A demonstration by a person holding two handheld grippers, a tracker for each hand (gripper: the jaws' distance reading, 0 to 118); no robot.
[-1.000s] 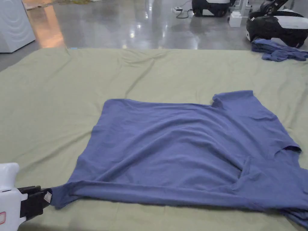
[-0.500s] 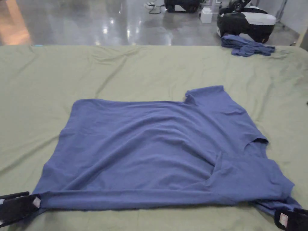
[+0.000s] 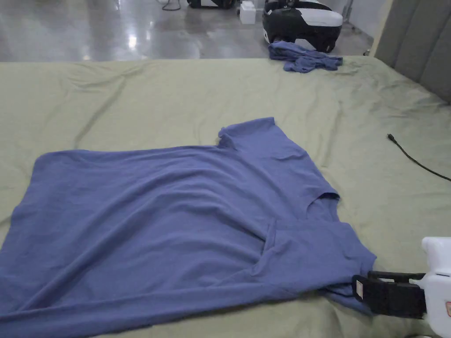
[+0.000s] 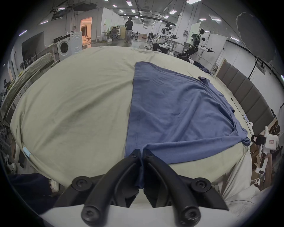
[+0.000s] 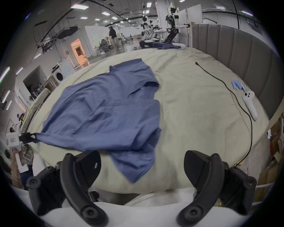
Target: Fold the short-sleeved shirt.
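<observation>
Even, bright indoor light from above.
White ceiling light panels (image 4: 173,12) glare on the glossy grey floor (image 3: 132,35); both gripper views bend strongly with dark vignetted corners, slightly blurred nearby.

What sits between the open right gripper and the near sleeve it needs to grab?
Nothing visible. The right gripper has its jaws spread, and the shirt's near sleeve lies flat on the green sheet between them. The black cable runs off to the side.

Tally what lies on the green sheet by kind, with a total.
Blue garments: 2, the shirt spread out and a crumpled blue garment at the far edge
Black cables: 1
White controllers: 1
Small blue cylinders: 3
Total: 7
</observation>
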